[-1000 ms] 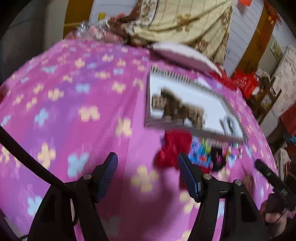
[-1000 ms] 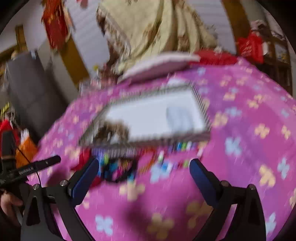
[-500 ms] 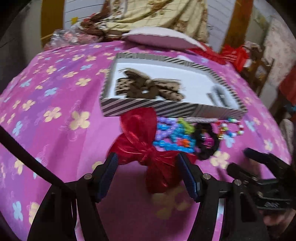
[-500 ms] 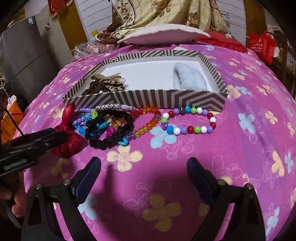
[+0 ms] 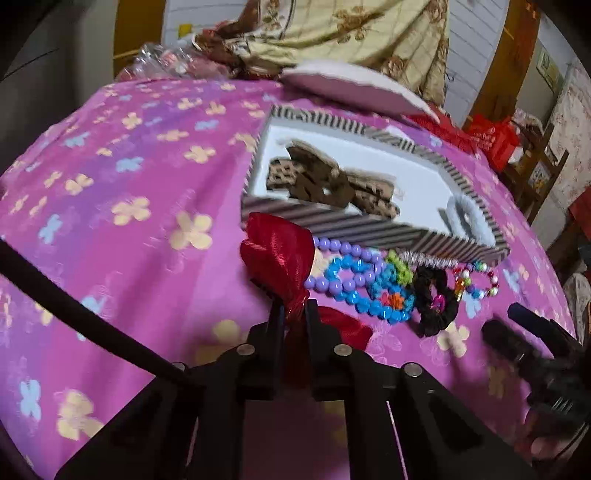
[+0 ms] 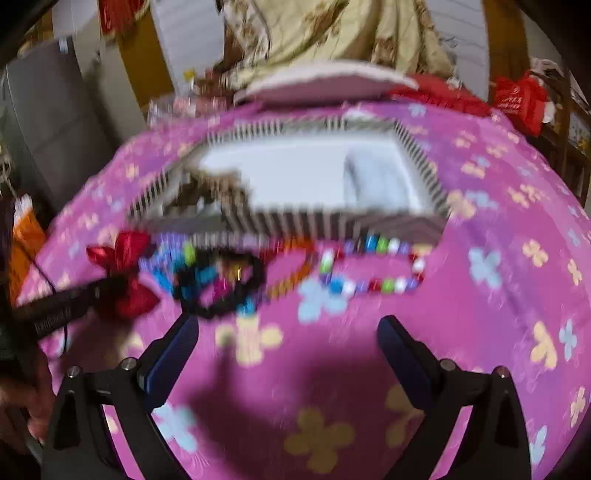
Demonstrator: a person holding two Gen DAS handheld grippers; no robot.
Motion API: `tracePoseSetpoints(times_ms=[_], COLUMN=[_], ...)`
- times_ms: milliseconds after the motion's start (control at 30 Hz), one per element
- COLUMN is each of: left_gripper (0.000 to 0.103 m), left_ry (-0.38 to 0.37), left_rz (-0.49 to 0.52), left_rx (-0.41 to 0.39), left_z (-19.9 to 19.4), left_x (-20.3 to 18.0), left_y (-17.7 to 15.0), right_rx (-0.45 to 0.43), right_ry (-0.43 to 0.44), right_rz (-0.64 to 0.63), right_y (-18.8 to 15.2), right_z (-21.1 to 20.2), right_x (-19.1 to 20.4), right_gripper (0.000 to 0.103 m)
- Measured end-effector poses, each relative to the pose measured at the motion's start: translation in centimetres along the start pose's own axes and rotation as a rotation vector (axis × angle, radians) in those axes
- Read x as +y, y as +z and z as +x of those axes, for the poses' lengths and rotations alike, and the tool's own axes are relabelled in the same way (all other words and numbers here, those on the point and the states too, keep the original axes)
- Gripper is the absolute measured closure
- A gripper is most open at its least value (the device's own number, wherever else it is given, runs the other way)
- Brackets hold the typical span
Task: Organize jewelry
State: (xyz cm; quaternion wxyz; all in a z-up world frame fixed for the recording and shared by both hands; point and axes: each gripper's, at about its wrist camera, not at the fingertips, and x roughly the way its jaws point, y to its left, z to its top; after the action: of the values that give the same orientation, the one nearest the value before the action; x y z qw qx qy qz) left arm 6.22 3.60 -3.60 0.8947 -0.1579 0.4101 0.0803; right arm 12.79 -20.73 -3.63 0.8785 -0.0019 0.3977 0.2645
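My left gripper (image 5: 293,310) is shut on the knot of a red ribbon bow (image 5: 279,254), which also shows in the right wrist view (image 6: 123,275). Beside the bow lie purple and blue bead strings (image 5: 351,280), a black scrunchie (image 5: 434,299) and a multicolour bead bracelet (image 6: 373,266). Behind them stands a striped box (image 5: 332,223) holding brown patterned bows (image 5: 328,181) and a pale fluffy band (image 5: 467,221). My right gripper (image 6: 288,354) is open and empty above the pink cloth, just short of the jewelry.
A pink flowered cloth (image 5: 129,206) covers the table. A flat pink cushion (image 5: 351,86) and a beige draped fabric (image 5: 351,33) lie behind the box. Red bags (image 5: 491,136) and a wooden chair stand at the far right.
My left gripper closed on the red bow's knot; half a second ago its fingers were open around it. The right gripper view has shifted and blurred, still open.
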Motion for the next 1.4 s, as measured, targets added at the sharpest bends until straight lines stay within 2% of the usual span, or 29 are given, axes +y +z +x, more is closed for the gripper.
tracePoseSetpoints(times_ms=[33,100,167,267,333,467,633,700,767,833,933,1067,1167,1233,1267,1300,1367,1400], left_gripper=[0.103,0.103,0.103,0.103,0.103,0.103,0.103,0.103,0.103,0.103,0.103,0.103,0.103,0.103,0.103,0.103,0.103,0.103], left_ry=[0.006,0.01,-0.001,-0.007,-0.008,-0.009,-0.005,-0.003,-0.003,-0.001,-0.002,-0.001,-0.002,-0.002,-0.001,-0.002,-0.005,-0.005], left_rz=[-0.008,-0.019,-0.035,-0.045,-0.05,-0.072,-0.091,-0.086,-0.079,-0.073,-0.076,-0.076,-0.077,-0.077,-0.076,-0.076,-0.075,-0.073], left_rx=[-0.014,-0.027,-0.018,-0.001,0.006,0.015,0.024,0.023,0.023,0.022,0.021,0.021,0.024,0.023,0.023,0.024,0.029,0.03], left_z=[-0.3,-0.6,-0.6,-0.3,-0.1,0.0,0.3,0.4,0.4,0.5,0.5,0.5,0.6,0.6,0.6,0.6,0.7,0.8], left_x=[0.2,0.5,0.9,1.1,1.1,1.4,1.7,1.6,1.5,1.3,1.3,1.3,1.2,1.2,1.2,1.2,1.2,1.1], left_y=[0.2,0.5,0.6,0.6,0.6,0.6,0.7,0.7,0.7,0.7,0.7,0.7,0.7,0.8,0.8,0.8,0.8,0.7], right_rx=[-0.016,-0.045,-0.06,-0.062,-0.059,-0.03,-0.003,0.026,0.062,0.085,0.08,0.032,-0.004,-0.008,-0.006,-0.008,-0.038,-0.058], right_ry=[0.023,0.069,0.105,0.109,0.11,0.18,0.191,0.191,0.198,0.198,0.206,0.274,0.373,0.399,0.397,0.366,0.236,0.212], right_rz=[0.002,-0.034,-0.108,-0.215,-0.264,-0.352,-0.426,-0.439,-0.429,-0.431,-0.419,-0.292,-0.111,-0.022,0.016,-0.007,-0.162,-0.213], right_y=[0.3,0.8,1.1,1.7,2.3,3.2,3.5,3.3,3.1,2.8,2.5,3.1,3.6,3.7,3.7,3.6,3.3,3.1], right_z=[-0.1,-0.1,0.2,1.0,1.5,2.3,3.8,4.7,5.3,5.5,4.8,2.8,1.7,1.7,1.7,1.6,1.1,0.8], right_x=[0.1,0.8,1.9,3.3,3.5,3.7,4.5,4.9,5.0,5.4,5.4,3.6,0.9,-0.6,-1.4,-1.2,0.9,1.9], right_gripper=[0.004,0.014,0.042,0.052,0.052,0.053,0.054,0.059,0.077,0.085,0.09,0.091,0.091,0.091,0.091,0.091,0.09,0.086])
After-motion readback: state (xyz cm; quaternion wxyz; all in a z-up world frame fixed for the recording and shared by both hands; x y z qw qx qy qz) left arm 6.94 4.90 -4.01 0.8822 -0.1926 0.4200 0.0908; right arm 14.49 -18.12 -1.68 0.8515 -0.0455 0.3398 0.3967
